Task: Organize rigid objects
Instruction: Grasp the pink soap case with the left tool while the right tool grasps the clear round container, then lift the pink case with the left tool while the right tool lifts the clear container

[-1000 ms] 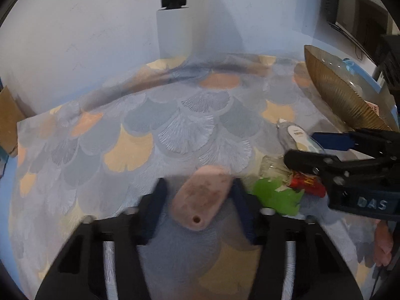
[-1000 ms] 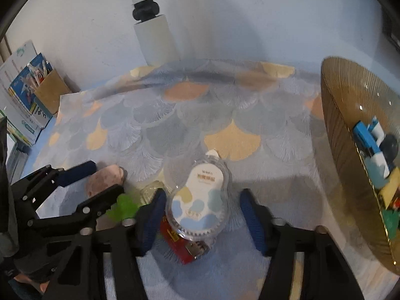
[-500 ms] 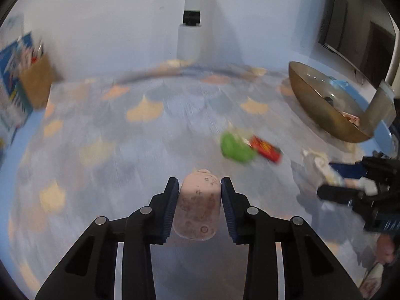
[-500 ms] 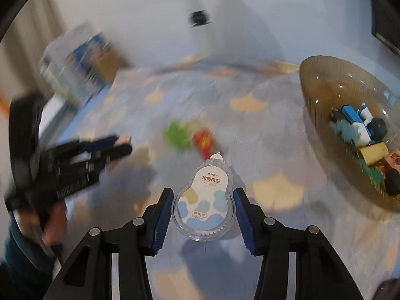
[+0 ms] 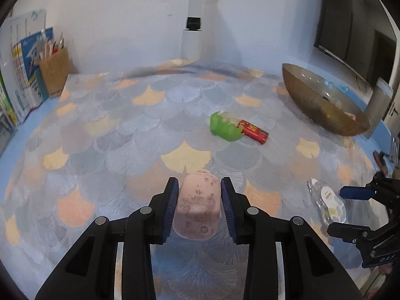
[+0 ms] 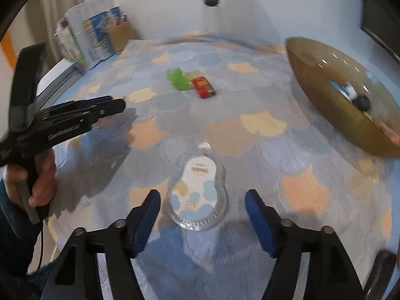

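My left gripper [image 5: 199,186] is shut on a pink speckled block [image 5: 197,207], held above the patterned cloth. My right gripper [image 6: 202,196] has its jaws opening. A clear correction-tape dispenser [image 6: 198,175] sits between them, and neither pad touches it. The left wrist view shows that dispenser [image 5: 328,202] low on the cloth by the right gripper [image 5: 350,210]. A green toy [image 5: 225,127] and a red box [image 5: 255,131] lie together mid-table. The amber bowl [image 6: 325,100] at the right holds several small items.
Books and a cardboard pen holder [image 5: 53,71] stand at the back left. A white post with a black camera [image 5: 193,25] rises at the back wall. A dark screen [image 5: 355,35] hangs at the right. A hand [image 6: 41,175] holds the left gripper [image 6: 117,103].
Both grippers drew back from the pile, each carrying its object. The left closed tight on the pink block. The right jaws spread and the dispenser is no longer pinched.
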`<state>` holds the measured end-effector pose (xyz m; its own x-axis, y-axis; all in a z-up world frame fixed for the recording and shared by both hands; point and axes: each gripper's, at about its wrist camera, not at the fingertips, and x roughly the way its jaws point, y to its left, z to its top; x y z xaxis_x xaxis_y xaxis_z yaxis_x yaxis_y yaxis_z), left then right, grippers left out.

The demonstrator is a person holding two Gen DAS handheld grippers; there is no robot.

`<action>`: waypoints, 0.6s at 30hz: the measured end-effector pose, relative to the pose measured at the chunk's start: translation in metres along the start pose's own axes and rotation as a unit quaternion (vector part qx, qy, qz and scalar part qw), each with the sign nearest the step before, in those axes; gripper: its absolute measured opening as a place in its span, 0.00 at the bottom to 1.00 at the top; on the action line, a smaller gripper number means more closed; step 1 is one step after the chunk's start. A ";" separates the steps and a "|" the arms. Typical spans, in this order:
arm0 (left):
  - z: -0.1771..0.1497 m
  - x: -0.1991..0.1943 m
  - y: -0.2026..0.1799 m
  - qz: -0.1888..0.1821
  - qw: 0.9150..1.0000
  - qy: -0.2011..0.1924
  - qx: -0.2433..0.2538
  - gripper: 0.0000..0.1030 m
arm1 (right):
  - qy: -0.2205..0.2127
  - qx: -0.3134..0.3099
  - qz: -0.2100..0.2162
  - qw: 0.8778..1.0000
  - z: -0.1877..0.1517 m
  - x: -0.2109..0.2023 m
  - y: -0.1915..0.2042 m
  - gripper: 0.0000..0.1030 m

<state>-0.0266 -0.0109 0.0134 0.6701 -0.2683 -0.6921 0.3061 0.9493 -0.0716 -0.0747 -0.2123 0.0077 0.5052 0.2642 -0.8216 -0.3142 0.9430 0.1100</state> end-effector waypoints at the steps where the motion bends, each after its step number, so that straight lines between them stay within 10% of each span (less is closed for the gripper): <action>1: -0.001 -0.001 -0.001 0.000 1.000 -0.001 0.004 0.31 | -0.009 0.007 -0.008 1.000 -0.002 -0.001 0.001 0.68; 8: -0.004 -0.017 0.008 -0.040 0.999 -0.033 -0.016 0.31 | -0.028 0.006 -0.092 0.995 0.001 0.003 0.027 0.47; 18: -0.005 -0.017 0.003 -0.036 0.999 -0.029 -0.012 0.31 | -0.047 -0.055 -0.007 0.997 -0.015 -0.004 0.067 0.47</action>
<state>-0.0402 -0.0030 0.0212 0.6849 -0.3453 -0.6416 0.3398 0.9303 -0.1378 -0.1101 -0.1538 0.0100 0.5822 0.2733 -0.7657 -0.3892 0.9206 0.0326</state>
